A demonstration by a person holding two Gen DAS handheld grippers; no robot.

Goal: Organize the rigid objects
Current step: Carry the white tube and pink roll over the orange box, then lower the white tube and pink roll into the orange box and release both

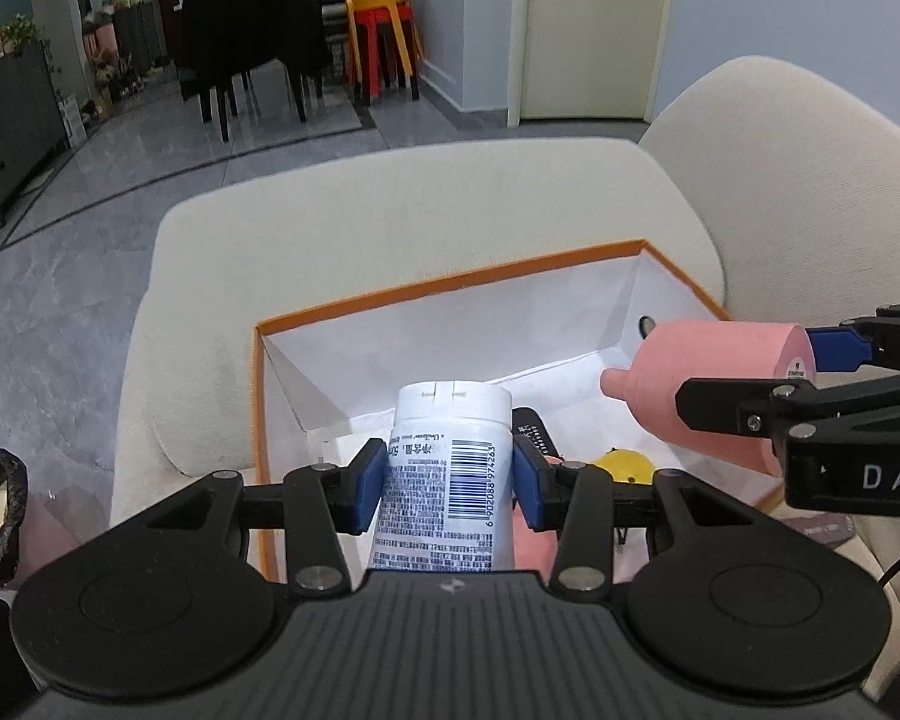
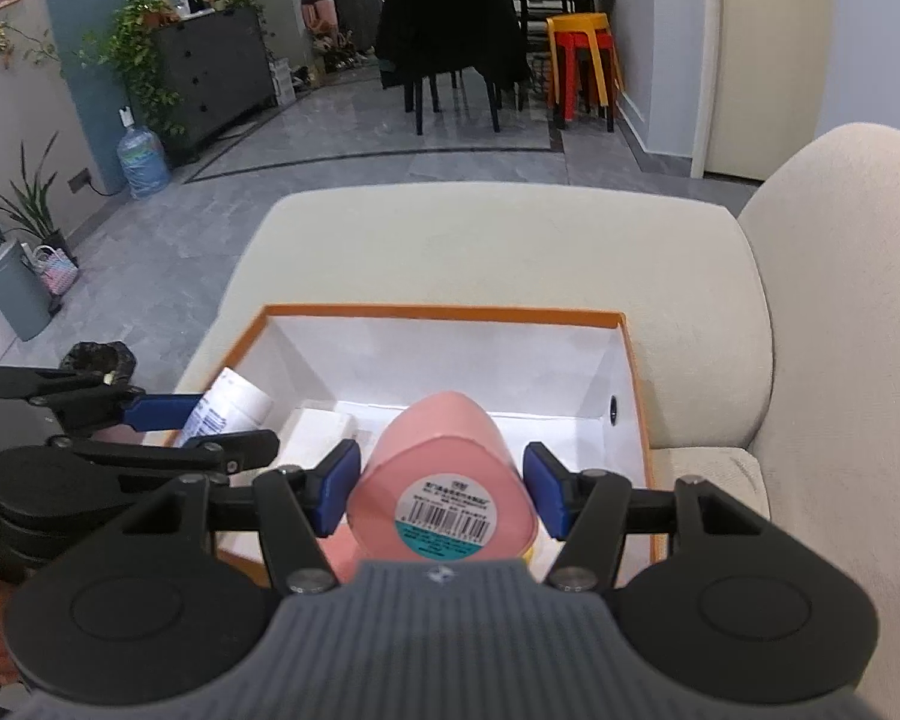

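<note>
My left gripper (image 1: 448, 477) is shut on a white tube (image 1: 447, 468) with a barcode label and holds it over the near left part of the orange-rimmed white box (image 1: 444, 287). My right gripper (image 2: 441, 495) is shut on a pink bottle (image 2: 444, 480) and holds it over the box's (image 2: 450, 311) near right part. The pink bottle (image 1: 714, 387) also shows at the right in the left wrist view, and the white tube (image 2: 228, 405) at the left in the right wrist view. A yellow object (image 1: 624, 465) and a black object (image 1: 531, 429) lie in the box.
The box sits on a cream sofa seat (image 2: 480, 240) with a cushion (image 2: 840, 300) at the right. A black bag (image 1: 0, 510) is at the left. Grey tiled floor, black chairs (image 2: 450, 36) and stacked stools (image 2: 582, 60) lie beyond.
</note>
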